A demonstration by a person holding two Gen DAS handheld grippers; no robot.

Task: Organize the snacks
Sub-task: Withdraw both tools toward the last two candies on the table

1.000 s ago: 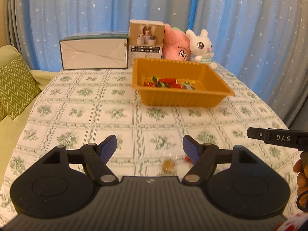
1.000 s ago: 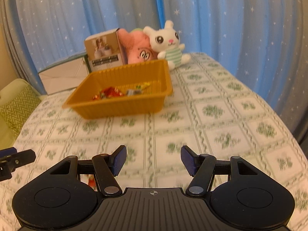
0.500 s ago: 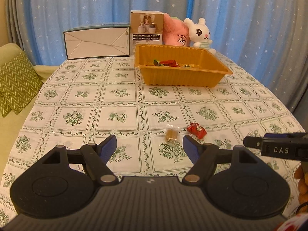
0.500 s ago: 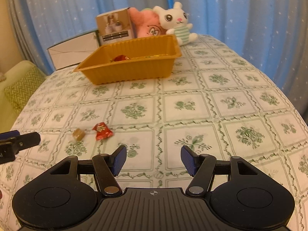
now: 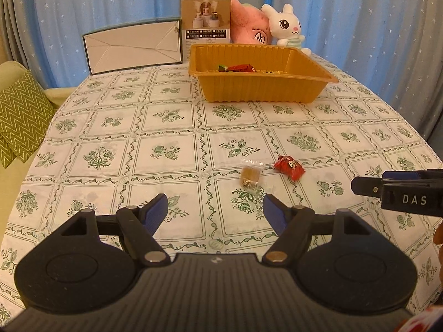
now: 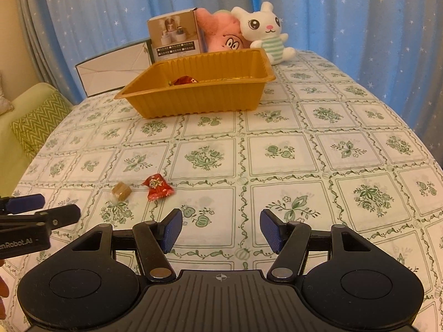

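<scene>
**Fingers spread, two snacks loose on the tabletop**

Fingers of the left gripper (image 5: pixel 215 210) stood spread with nothing between them in the left wrist view, hovering over the patterned tabletop (image 5: pixel 166 127). Just beyond the right fingertip lay a brown clear-wrapped candy (image 5: pixel 250 176) and, just beside it, a red-wrapped candy (image 5: pixel 289 166). Farther back sat the orange tray (image 5: pixel 257 90), with a red wrapper and other pieces inside, mostly hidden by its near wall. Behind it stood a printed box (image 5: pixel 205 21), a flat white box (image 5: pixel 133 46), a pink plush (image 5: pixel 249 26) and a white rabbit plush (image 5: pixel 285 26). At the right edge the right gripper (image 5: pixel 398 188) was cut off, so its gap could not be judged there.

From the right wrist view, the right gripper (image 6: pixel 221 231) was spread and empty. Both candies (image 6: pixel 121 191) (image 6: pixel 157 187) lay to its front left, apart from the tray (image 6: pixel 199 94). The left gripper (image 6: pixel 36 210) entered at the left edge, only partly seen.
</scene>
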